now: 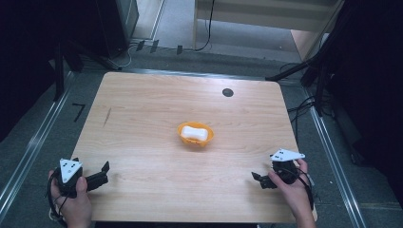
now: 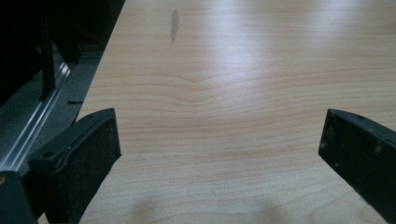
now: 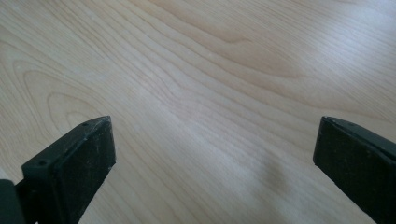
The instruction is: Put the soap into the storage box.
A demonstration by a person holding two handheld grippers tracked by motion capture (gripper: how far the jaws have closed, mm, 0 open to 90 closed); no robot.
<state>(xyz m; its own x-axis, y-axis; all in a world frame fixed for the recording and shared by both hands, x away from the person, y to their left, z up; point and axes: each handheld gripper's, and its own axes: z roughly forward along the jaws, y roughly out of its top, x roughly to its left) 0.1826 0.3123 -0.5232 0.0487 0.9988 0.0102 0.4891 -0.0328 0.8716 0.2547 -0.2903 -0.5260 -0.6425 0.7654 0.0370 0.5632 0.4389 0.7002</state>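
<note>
Bowl (image 1: 195, 135), orange, sits near mid-table, a white block (image 1: 195, 132) lying inside it. Block's long axis runs roughly left-right, tilted slightly toward the far left. What the block is made of: cannot tell at this size.

Left gripper (image 1: 100, 174) rests at the near-left corner of the table (image 1: 142, 104), jaws spread with bare wood between them in its own view. Right gripper (image 1: 259, 179) rests at the near-right edge, jaws likewise spread and empty. Bowl lies forward and inward of both, well apart from each; right looks a little nearer, so I judge it the likelier reach.

Small dark disc (image 1: 227, 92) near the far edge, nature unclear. Surroundings beyond the table mostly dark, hard to read
</note>
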